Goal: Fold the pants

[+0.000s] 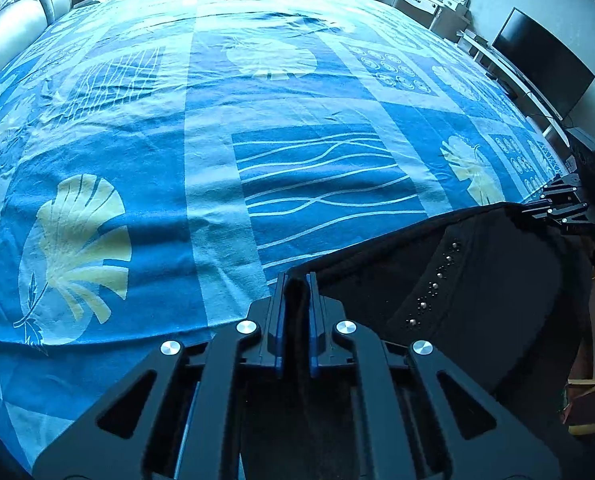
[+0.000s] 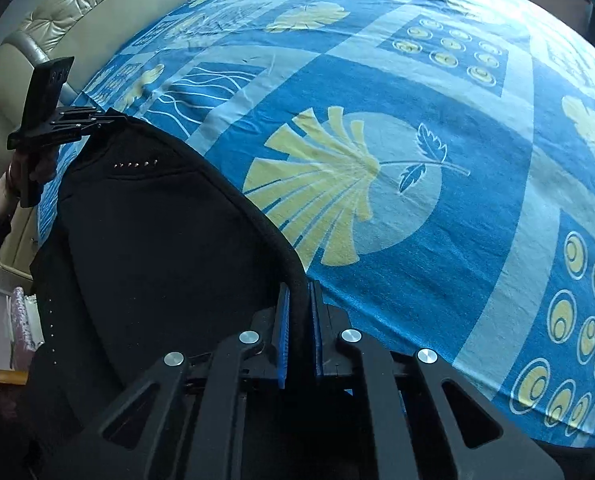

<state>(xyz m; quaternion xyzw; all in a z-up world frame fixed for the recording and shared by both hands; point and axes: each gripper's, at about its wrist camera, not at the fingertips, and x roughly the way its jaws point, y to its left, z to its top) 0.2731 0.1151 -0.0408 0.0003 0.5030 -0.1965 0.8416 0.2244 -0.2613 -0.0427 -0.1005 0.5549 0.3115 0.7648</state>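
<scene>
The left tool [image 1: 297, 280] is clenched on one end of the black pants' [image 1: 477, 292] top edge; the right tool [image 2: 297, 292] grips the other end. The pants hang stretched between them, at the near edge of the bed [image 1: 217, 120].

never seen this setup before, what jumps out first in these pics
The black pants stand out, stretched by their top edge between the left gripper and the right gripper, both clamped on the fabric. Behind them spreads a bed sheet in bright blue with pale yellow leaf prints.
</scene>
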